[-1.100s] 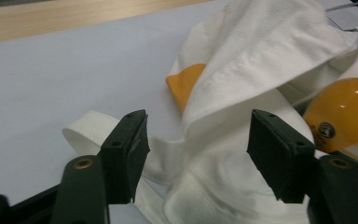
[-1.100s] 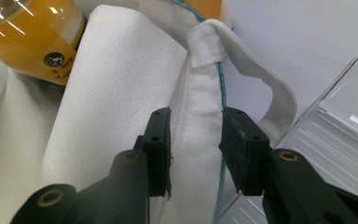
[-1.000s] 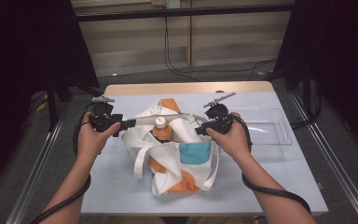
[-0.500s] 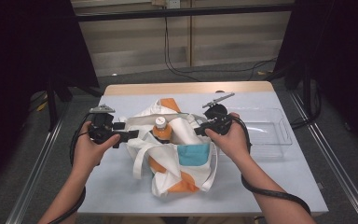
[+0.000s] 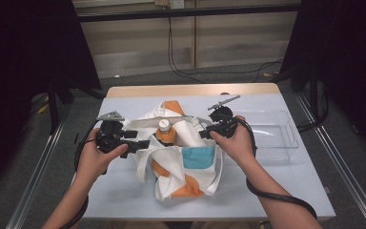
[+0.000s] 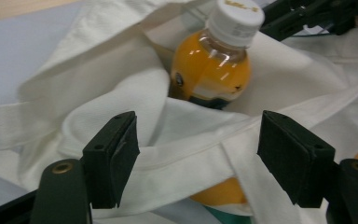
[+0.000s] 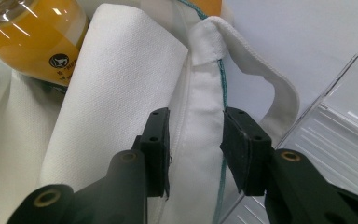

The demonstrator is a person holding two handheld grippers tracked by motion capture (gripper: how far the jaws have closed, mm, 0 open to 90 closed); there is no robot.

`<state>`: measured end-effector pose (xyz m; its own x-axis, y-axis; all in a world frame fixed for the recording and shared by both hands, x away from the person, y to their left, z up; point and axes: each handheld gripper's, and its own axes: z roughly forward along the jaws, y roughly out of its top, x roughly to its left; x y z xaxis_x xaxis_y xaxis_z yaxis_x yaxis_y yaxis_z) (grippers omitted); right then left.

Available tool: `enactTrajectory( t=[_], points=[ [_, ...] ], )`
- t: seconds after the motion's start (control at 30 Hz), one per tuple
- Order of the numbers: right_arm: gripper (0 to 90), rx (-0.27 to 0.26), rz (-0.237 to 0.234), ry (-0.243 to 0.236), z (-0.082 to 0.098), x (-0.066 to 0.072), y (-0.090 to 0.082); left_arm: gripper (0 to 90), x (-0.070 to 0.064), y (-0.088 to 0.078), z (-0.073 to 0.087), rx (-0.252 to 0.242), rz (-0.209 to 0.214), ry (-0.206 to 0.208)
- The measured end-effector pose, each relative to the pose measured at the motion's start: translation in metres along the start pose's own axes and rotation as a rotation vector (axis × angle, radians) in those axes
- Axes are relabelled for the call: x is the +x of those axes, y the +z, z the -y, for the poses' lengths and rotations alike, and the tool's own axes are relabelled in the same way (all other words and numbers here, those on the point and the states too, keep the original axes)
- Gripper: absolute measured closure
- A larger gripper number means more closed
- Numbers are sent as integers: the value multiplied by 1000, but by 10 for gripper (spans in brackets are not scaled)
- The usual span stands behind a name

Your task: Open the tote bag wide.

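Observation:
A white tote bag (image 5: 186, 167) with orange and teal patches lies in the middle of the table. An orange juice bottle (image 5: 165, 131) with a white cap stands in its open mouth. My left gripper (image 5: 145, 143) is at the bag's left side, jaws open. In the left gripper view the bag's cloth (image 6: 98, 93) and a strap lie between the wide-apart pads of my left gripper (image 6: 198, 140), with the bottle (image 6: 214, 70) beyond. My right gripper (image 5: 205, 130) is at the mouth's right rim. The right gripper view has this gripper (image 7: 196, 135) shut on a folded white rim (image 7: 200, 93).
A clear plastic tray (image 5: 271, 136) sits on the table to the right of the bag, close behind my right hand. The light blue table top (image 5: 276, 191) runs to a wooden far edge. Dark frames and rails flank the table. Cables trail from both grippers.
My left gripper has drawn back toward the near side along the bag's left edge. The right gripper and the bottle have stayed where they were.

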<state>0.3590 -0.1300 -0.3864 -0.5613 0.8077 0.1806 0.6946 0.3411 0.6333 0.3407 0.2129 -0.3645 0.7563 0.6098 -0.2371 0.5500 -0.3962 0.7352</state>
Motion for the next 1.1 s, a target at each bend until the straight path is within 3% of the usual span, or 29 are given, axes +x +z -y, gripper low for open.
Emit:
enactTrajectory(
  t=[0.27, 0.47, 0.63, 0.73, 0.83, 0.97, 1.1],
  points=[
    [620, 5, 1, 12, -1, -2, 1, 285, -13, -3, -2, 15, 39, 32],
    [618, 6, 3, 25, -2, -4, 2, 285, -23, -1, -1, 23, 91, 61],
    [617, 9, 6, 30, -2, -3, 2, 307, -24, 7, 3, 49, 91, 78],
    [614, 9, 5, 27, -3, -2, 3, 346, -25, 12, 5, 58, 79, 94],
    [606, 8, 6, 25, -3, -3, 3, 446, -26, 13, 6, 62, 94, 115],
    [583, 20, 9, 28, -4, -3, 4, 576, -27, 14, 6, 89, 67, 157],
    [505, 16, 38, 14, -9, -6, 1, 588, -27, 11, 5, 91, 64, 186]
  ],
)
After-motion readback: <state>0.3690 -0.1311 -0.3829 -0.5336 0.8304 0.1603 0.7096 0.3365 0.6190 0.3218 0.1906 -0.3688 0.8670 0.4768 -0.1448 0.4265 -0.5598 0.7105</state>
